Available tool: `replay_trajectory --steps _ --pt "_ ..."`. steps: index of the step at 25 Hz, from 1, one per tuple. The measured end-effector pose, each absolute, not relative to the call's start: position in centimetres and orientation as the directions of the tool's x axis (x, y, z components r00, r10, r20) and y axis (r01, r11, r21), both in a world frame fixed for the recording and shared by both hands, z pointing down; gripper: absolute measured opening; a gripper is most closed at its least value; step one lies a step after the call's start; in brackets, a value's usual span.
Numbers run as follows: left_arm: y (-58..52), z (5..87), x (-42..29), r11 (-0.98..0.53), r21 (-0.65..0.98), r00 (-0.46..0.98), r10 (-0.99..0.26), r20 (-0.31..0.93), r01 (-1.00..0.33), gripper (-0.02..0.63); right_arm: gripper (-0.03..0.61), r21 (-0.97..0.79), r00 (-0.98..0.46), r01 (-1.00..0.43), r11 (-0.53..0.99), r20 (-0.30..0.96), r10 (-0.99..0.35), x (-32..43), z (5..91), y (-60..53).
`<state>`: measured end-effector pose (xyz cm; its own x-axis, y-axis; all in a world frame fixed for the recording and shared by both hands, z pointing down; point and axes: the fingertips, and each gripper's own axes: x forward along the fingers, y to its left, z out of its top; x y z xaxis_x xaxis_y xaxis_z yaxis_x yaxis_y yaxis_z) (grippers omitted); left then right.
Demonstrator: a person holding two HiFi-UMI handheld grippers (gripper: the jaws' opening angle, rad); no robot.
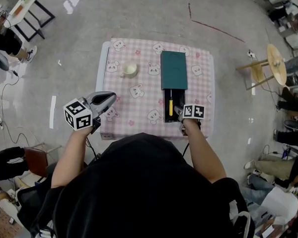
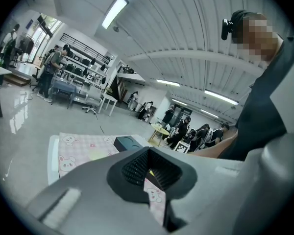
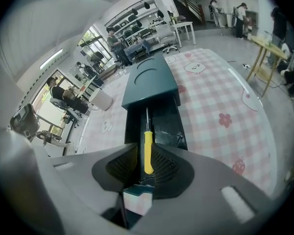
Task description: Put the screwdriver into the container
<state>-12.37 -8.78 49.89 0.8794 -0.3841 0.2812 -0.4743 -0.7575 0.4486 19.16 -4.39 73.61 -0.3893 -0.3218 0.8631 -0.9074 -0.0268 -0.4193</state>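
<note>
Screwdriver (image 3: 148, 148), judged light and stiff, best taken by its yellow handle, lies in container (image 3: 166, 124) before the spread right hand-held gripper (image 3: 146, 164).

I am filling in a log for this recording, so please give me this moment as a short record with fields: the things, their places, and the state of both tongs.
table: pink checked cloth with bunny prints
container: dark green lid partly covering it, black tray open toward the person
screwdriver: yellow handle, lying in the open tray, tip toward the lid
cup: cream, on the cloth, left of the container
right tongs: apart, at the tray's near end, not clamped on the handle
left tongs: slightly apart, empty, in the air by the table's near left corner
</note>
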Motion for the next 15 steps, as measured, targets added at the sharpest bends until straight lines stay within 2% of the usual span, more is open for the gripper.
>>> replay_trajectory --steps 15 --pt "-7.6 49.5 -12.3 -0.779 0.435 0.89 -0.365 0.272 -0.452 0.0 0.115 -0.404 -0.371 -0.915 -0.001 0.839 -0.398 19.6 70.6 -3.7"
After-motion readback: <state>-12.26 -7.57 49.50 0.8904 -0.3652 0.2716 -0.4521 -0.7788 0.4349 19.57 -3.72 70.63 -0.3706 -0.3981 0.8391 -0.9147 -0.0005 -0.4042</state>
